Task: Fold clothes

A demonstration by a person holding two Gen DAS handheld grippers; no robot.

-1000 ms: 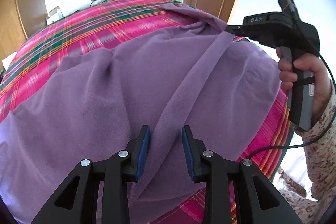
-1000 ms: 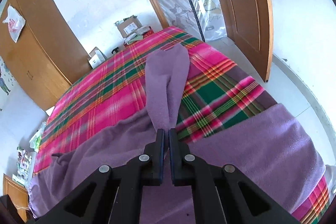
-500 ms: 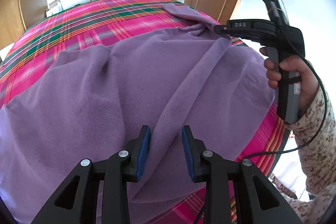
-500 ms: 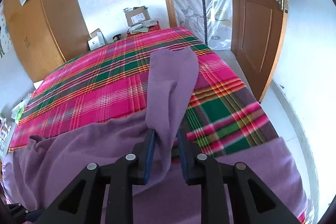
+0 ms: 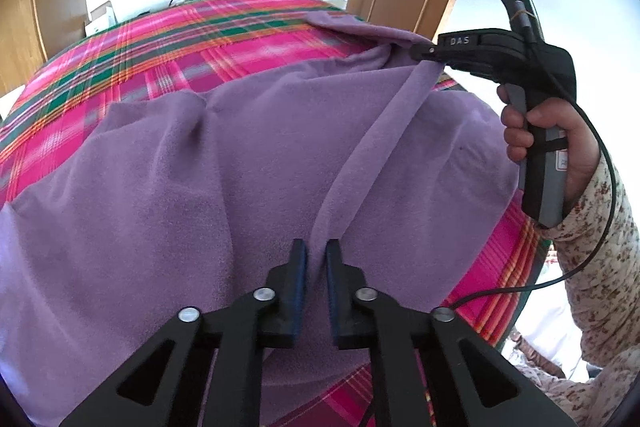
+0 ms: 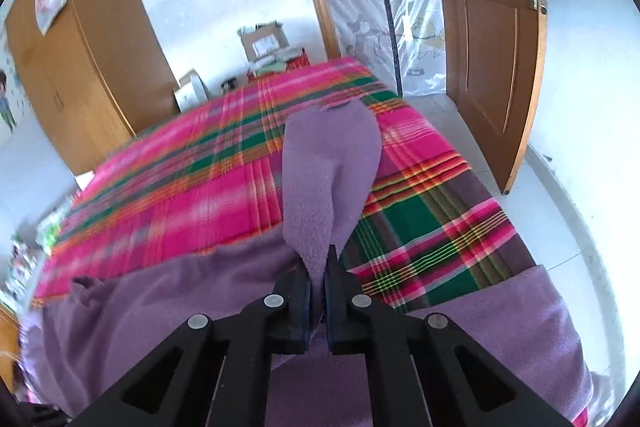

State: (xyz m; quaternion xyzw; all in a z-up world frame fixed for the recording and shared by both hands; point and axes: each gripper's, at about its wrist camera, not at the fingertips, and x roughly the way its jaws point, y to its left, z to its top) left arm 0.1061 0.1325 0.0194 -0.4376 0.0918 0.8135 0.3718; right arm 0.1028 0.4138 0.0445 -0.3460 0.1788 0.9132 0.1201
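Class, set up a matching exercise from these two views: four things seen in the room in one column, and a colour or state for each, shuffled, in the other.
Things:
1. purple garment
2. bedcover
3. door
4. left hand-held gripper

Descriptions:
A. pink and green plaid
B. brown wood, standing open
C. nearly shut on a ridge of cloth
D. spread over the bed, rumpled

Pairs: 1-D, 2-A, 3-B, 4-C
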